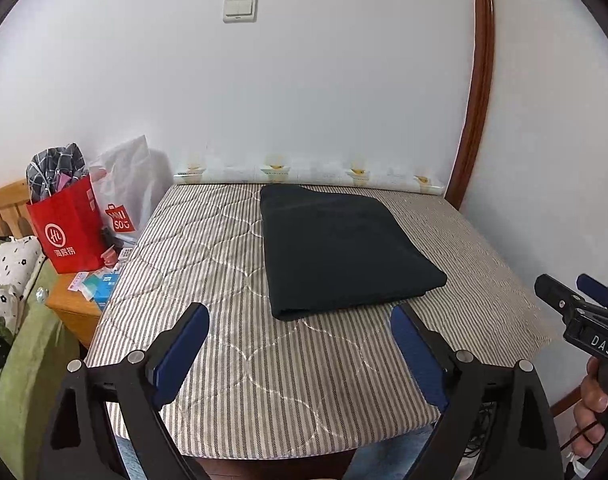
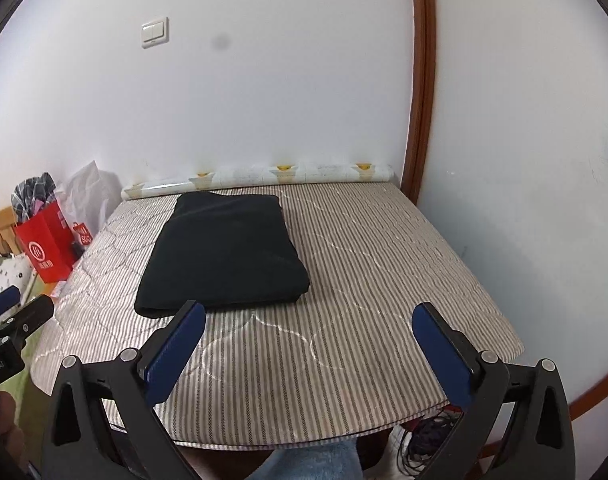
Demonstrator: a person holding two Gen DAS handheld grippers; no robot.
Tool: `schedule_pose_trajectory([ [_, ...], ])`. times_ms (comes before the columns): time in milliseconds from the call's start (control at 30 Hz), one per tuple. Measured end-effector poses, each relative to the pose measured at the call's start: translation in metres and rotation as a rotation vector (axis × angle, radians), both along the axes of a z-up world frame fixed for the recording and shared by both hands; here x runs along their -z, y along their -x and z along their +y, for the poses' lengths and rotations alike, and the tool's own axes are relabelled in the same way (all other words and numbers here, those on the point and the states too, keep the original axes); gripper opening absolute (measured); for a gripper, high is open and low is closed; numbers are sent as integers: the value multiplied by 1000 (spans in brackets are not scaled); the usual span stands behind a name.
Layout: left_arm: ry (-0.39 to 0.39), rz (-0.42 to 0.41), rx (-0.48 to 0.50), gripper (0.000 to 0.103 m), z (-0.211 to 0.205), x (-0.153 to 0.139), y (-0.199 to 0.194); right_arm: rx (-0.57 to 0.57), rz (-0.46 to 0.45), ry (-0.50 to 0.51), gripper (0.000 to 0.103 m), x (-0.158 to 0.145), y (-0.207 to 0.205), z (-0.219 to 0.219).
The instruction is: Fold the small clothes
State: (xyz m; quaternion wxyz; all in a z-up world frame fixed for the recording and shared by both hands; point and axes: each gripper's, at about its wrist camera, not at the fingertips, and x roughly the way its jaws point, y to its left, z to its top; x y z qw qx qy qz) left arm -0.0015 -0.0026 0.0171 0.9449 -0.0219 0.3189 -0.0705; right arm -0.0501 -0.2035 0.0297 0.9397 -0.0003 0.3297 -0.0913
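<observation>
Black garment (image 1: 344,248): folded into a flat rectangle, lying on the striped mattress pad (image 1: 231,360) toward its far side. Judged soft, light and limp; layers likely to slide apart if lifted by one corner. Best taken at the two near corners together, or along the thick folded edge. Left gripper (image 1: 299,340) released, jaws wide, nothing between. Right gripper (image 2: 308,338) likewise spread and empty, short of the garment. Red bag (image 1: 69,232) well apart.

one folded black garment (image 1: 344,248), two tongs (image 1: 299,344), two bags (image 1: 69,236)
</observation>
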Motion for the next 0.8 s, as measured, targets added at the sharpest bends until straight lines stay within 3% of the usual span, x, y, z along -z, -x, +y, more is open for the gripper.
schedule_pose_trajectory([
  [800, -25, 0, -7, 93, -3, 2, 6, 26, -8, 31, 102, -1, 11, -3],
])
